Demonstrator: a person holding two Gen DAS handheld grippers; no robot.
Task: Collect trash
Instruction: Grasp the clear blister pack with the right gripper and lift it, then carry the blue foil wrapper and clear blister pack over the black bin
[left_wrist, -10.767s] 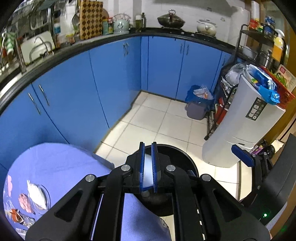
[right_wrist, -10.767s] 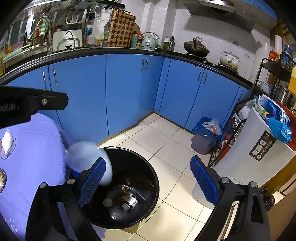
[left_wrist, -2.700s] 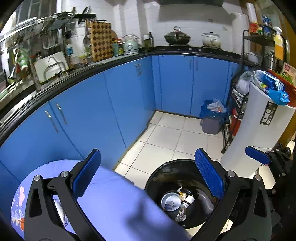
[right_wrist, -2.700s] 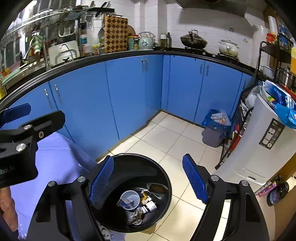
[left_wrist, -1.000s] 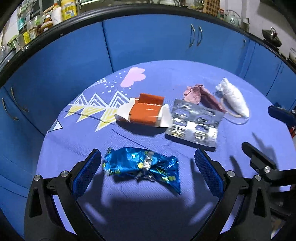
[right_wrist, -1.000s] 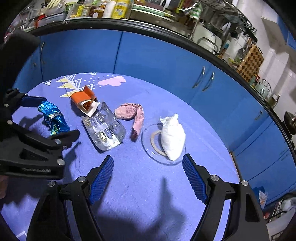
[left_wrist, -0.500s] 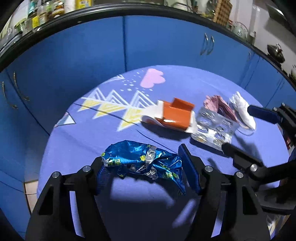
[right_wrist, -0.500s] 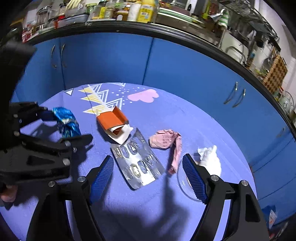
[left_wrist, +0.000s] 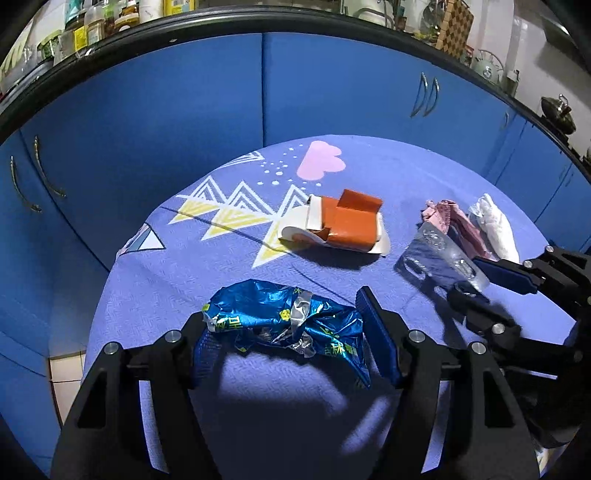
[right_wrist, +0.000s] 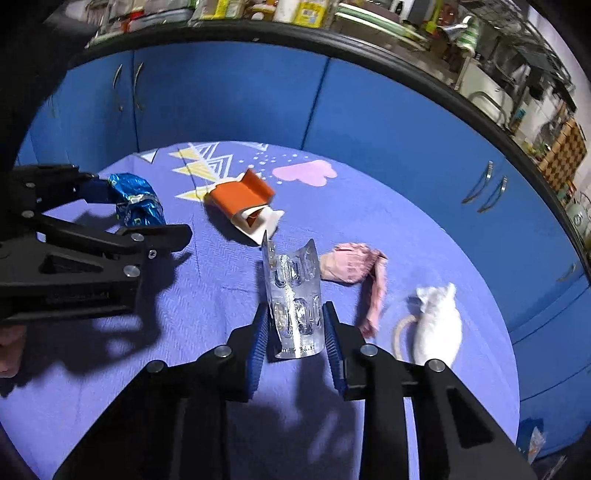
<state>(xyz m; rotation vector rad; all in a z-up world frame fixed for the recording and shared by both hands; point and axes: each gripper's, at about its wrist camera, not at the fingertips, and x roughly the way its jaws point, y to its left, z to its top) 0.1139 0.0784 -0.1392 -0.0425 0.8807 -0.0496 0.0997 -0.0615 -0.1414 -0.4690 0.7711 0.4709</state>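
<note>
My left gripper is shut on a crumpled blue foil wrapper, its blue pads pressing both ends on the purple tablecloth. My right gripper is shut on a clear plastic blister tray, bent upward between the pads. The tray also shows in the left wrist view, and the wrapper in the right wrist view. An orange and white carton lies in the middle of the table.
A crumpled pink wrapper and a white bag on a clear disc lie right of the tray. Blue kitchen cabinets curve behind the round table. Bottles and jars stand on the black counter.
Both grippers swung from the black bin back to the table. The left gripper closed on the blue wrapper. The right gripper closed on the blister tray, which now bends upward.
</note>
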